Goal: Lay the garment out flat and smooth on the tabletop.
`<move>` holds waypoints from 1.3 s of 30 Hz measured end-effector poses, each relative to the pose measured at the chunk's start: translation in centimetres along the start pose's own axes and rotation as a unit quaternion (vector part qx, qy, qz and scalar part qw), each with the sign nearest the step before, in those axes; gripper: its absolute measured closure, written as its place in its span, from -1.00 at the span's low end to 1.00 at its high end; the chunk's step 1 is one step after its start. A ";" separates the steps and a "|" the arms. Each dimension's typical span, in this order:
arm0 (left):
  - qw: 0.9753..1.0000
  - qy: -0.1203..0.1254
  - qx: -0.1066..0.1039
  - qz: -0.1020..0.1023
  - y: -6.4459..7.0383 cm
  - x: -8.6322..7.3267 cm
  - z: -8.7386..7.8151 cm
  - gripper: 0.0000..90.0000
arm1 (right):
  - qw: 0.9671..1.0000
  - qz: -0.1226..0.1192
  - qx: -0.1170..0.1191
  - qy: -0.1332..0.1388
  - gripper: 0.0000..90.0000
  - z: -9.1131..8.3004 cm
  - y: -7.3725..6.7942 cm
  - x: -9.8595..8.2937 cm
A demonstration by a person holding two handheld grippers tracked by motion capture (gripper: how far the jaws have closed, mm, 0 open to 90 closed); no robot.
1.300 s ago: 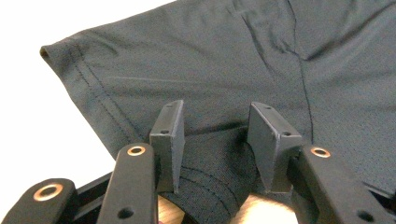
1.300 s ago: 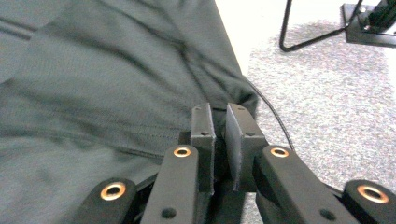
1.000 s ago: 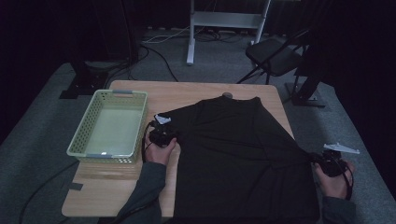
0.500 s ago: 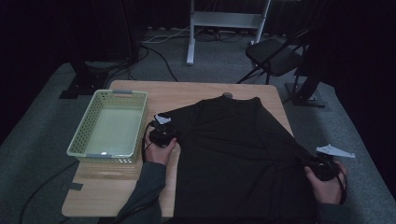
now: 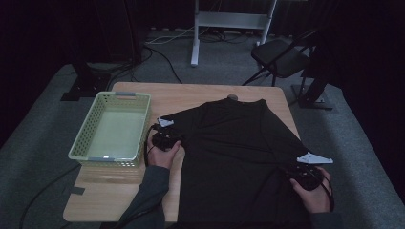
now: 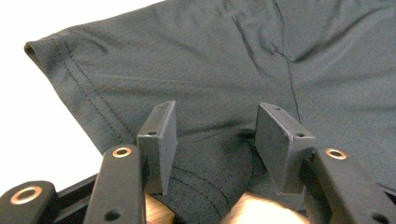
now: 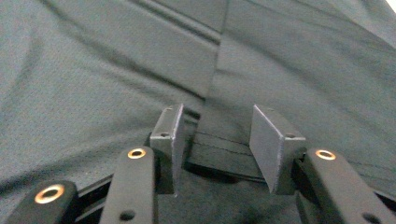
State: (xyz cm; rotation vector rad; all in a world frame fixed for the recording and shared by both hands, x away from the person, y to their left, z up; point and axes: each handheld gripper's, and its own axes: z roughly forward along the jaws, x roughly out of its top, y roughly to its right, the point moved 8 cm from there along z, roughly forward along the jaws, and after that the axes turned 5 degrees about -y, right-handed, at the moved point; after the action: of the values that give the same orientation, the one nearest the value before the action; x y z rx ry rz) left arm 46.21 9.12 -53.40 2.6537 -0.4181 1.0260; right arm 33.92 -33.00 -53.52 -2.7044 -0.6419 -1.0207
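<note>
A black T-shirt (image 5: pixel 234 157) lies spread flat on the wooden table (image 5: pixel 191 95), neck toward the far edge. My left gripper (image 5: pixel 165 139) rests at the shirt's left sleeve. In the left gripper view it (image 6: pixel 212 116) is open, with a bunched fold of the sleeve (image 6: pixel 210 172) lying between the jaws and the stitched hem (image 6: pixel 79 88) running off to the left. My right gripper (image 5: pixel 305 175) sits at the shirt's right side near the table edge. It (image 7: pixel 215 116) is open, and a folded hem edge (image 7: pixel 219 154) lies between its jaws.
A pale green perforated basket (image 5: pixel 90 129) stands on the left part of the table, just left of my left gripper. Beyond the table stand a folding chair (image 5: pixel 282 57) and a white stand (image 5: pixel 229 21). Bare wood shows near the front left corner (image 5: pixel 110 195).
My right gripper has moved left, from past the table's right edge onto the shirt's right side. The left gripper has stayed at the sleeve.
</note>
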 end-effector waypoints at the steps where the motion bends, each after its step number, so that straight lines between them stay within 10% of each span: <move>1: 1.000 -0.001 0.000 0.001 0.0 0.0 0.0 0.08 | 1.000 -0.003 -0.003 -0.003 0.21 0.0 0.0 0.0; 9: 0.999 0.029 0.003 0.017 0.7 0.3 -1.0 0.07 | 1.000 0.002 -0.002 -0.006 0.26 0.2 0.2 0.0; 18: 0.998 0.056 0.001 0.034 1.5 0.5 -1.7 0.06 | 1.000 0.008 -0.005 -0.016 0.81 0.0 1.1 0.1; 29: 0.997 0.032 -0.020 0.068 2.8 0.2 -0.8 0.04 | 1.000 0.021 -0.016 -0.003 0.91 -0.6 2.0 0.7; 39: 0.998 -0.001 -0.016 0.056 2.5 -0.2 0.1 0.03 | 1.000 0.016 -0.025 -0.004 0.92 -0.8 2.5 1.3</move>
State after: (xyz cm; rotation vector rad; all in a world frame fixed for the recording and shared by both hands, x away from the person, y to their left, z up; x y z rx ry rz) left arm 45.19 6.84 -53.26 2.6289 -0.5849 1.0400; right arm 35.43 -35.03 -52.12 -2.7532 -0.5799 -1.0318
